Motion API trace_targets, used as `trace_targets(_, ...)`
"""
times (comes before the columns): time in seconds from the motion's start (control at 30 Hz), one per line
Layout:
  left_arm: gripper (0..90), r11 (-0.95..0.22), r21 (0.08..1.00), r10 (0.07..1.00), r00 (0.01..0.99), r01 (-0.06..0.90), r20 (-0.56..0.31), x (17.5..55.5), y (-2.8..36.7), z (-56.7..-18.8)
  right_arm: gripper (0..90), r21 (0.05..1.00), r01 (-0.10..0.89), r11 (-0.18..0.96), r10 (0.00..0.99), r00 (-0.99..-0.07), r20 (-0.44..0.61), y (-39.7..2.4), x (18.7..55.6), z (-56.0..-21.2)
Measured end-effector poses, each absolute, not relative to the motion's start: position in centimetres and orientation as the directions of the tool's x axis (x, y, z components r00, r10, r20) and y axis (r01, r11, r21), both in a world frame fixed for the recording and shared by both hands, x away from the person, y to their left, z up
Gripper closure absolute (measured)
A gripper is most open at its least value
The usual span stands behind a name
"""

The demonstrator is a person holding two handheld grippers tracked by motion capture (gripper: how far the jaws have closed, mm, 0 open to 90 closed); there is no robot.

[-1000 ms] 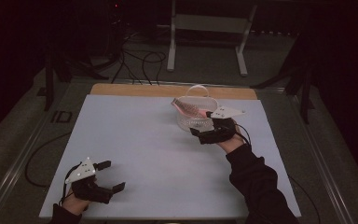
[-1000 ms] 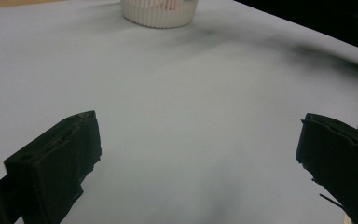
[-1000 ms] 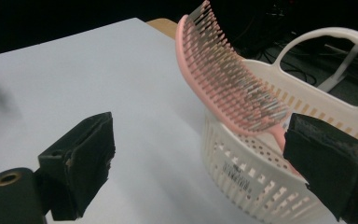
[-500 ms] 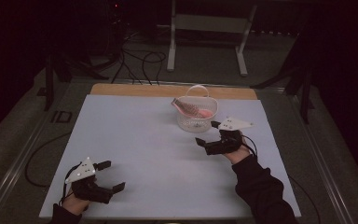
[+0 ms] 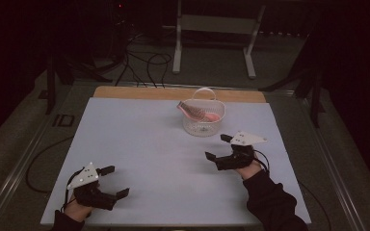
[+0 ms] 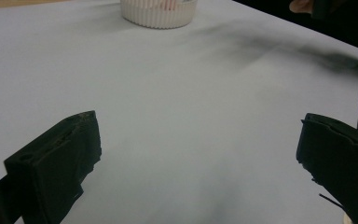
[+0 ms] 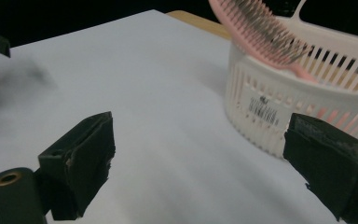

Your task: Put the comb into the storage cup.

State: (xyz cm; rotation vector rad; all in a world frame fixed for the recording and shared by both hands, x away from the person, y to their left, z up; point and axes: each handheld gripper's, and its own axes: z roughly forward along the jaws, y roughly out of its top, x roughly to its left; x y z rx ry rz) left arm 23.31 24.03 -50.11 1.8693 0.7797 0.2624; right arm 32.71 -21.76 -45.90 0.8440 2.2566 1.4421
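Two grippers, both empty over my white table (image 5: 149, 144). Biggest piece in play is the slotted white basket (image 5: 203, 124), far centre, with the pink hairbrush (image 5: 196, 111) leaning bristles-up on its rim, likely dropped in. My right gripper (image 5: 218, 147) sits near it, jaws spread. My left gripper (image 5: 116, 182) rests well apart, jaws gaping too.

A pink plastic hairbrush (image 5: 196, 111) lies in the white slotted plastic basket (image 5: 203, 126) at the table's (image 5: 144, 144) one o'clock; right gripper (image 5: 218, 147) sits nearer, at its five o'clock, left gripper (image 5: 116, 182) at seven o'clock.
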Motion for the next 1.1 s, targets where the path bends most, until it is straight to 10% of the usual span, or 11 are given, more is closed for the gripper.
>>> trace_targets(1.1,0.2,-0.242,0.889,0.619,0.767,0.389,-0.168,23.2,24.0,-50.0,8.7,0.868,0.36,0.342,0.654,-0.754,0.056,-26.4,27.5,-50.2)
